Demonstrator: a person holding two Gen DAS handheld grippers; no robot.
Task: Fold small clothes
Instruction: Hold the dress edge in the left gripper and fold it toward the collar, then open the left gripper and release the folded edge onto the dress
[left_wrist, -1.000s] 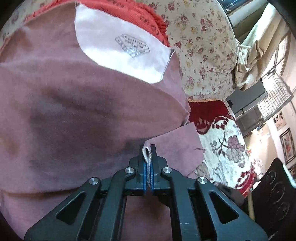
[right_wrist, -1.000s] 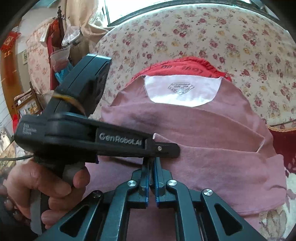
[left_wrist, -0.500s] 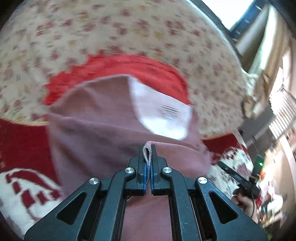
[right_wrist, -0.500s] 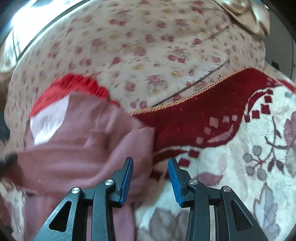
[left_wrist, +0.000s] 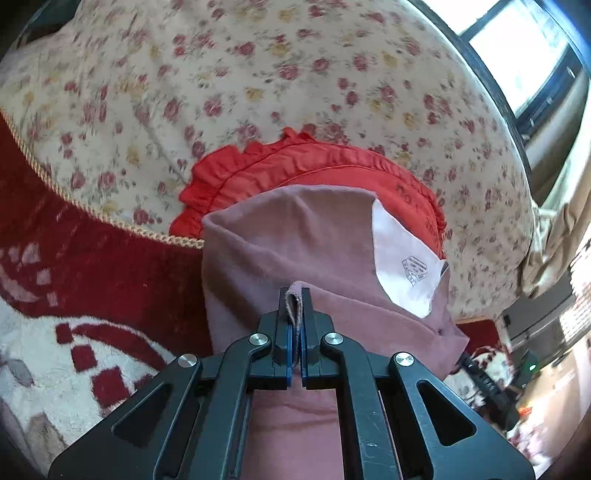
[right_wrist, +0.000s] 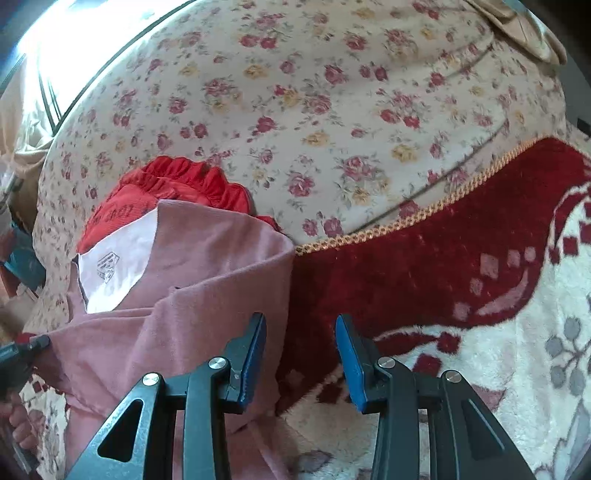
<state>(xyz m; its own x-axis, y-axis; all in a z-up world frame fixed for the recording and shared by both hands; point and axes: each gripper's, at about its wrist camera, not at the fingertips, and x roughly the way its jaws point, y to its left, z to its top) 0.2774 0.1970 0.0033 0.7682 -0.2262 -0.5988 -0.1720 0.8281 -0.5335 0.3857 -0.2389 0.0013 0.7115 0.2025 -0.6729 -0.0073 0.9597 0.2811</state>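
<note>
The left gripper (left_wrist: 294, 310) is pinched tight on a fold of the pink shirt (left_wrist: 295, 243). A little loop of pink cloth sticks up between its two blue pads. The right gripper (right_wrist: 300, 354) is wide apart and holds nothing. Its left finger (right_wrist: 255, 347) sits over the right edge of the pink shirt, but I cannot tell if it touches the cloth. Its right finger (right_wrist: 349, 354) is over the red and white blanket (right_wrist: 461, 295).

The pink shirt lies partly folded, with one layer pulled across another. Inside its neck you can see white cloth with a small printed label (left_wrist: 415, 269). The top of the shirt rests on a red frilly garment (left_wrist: 295, 166). Both lie where the flowery sheet (left_wrist: 258, 74) meets the gold cord edge (right_wrist: 424, 214) of the blanket.
</note>
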